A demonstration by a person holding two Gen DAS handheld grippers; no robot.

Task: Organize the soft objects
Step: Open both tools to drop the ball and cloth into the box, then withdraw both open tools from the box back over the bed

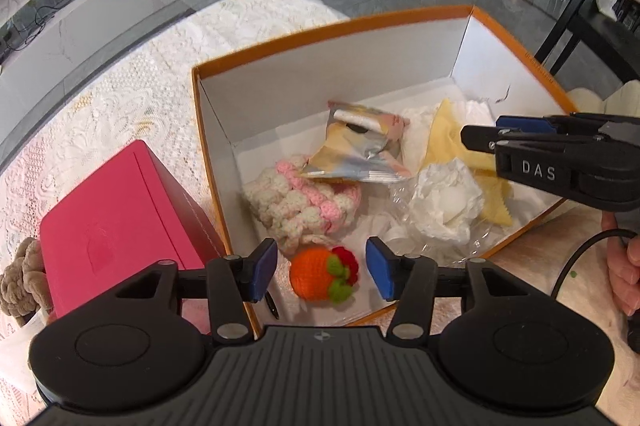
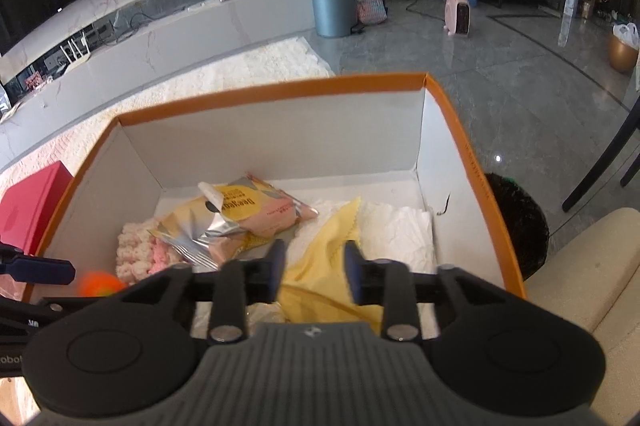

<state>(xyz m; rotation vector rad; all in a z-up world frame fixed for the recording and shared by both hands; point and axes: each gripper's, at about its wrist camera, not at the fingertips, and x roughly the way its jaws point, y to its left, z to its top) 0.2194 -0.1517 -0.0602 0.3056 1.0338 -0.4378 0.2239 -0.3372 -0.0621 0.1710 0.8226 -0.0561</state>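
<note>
Orange-rimmed cardboard box (image 1: 400, 38) sits open on the lace-covered worktop (image 1: 120, 98), white inside. In it: pink-and-white crochet piece (image 1: 298, 202) at the near left, silver-and-pink snack packet (image 1: 356, 150) lying partly on top of it, yellow cloth (image 1: 452, 138) toward the right, crumpled white tissue (image 1: 444, 202) in front of the cloth, more white paper (image 2: 400, 230) lining the floor on the right. Clear plastic wrap under the tissue. Orange crochet fruit (image 1: 316, 276) with green leaves and a red bit lies at the near edge of the box floor, leaves facing right in the left wrist view.

Snack packet long axis runs diagonally, near-left to far-right in the right wrist view, torn end toward the near left. Yellow cloth stretches from near to far with a pointed corner at the far end.

Left claw (image 1: 322, 272) open, pads either side of the orange fruit, not touching it. Right claw (image 2: 316, 272) part open over the yellow cloth, nothing gripped; whether it touches the cloth, can't tell.

Pink box (image 1: 116, 222) shut, just left of the cardboard box. Brown plush thing (image 1: 20, 278) beside it.
</note>
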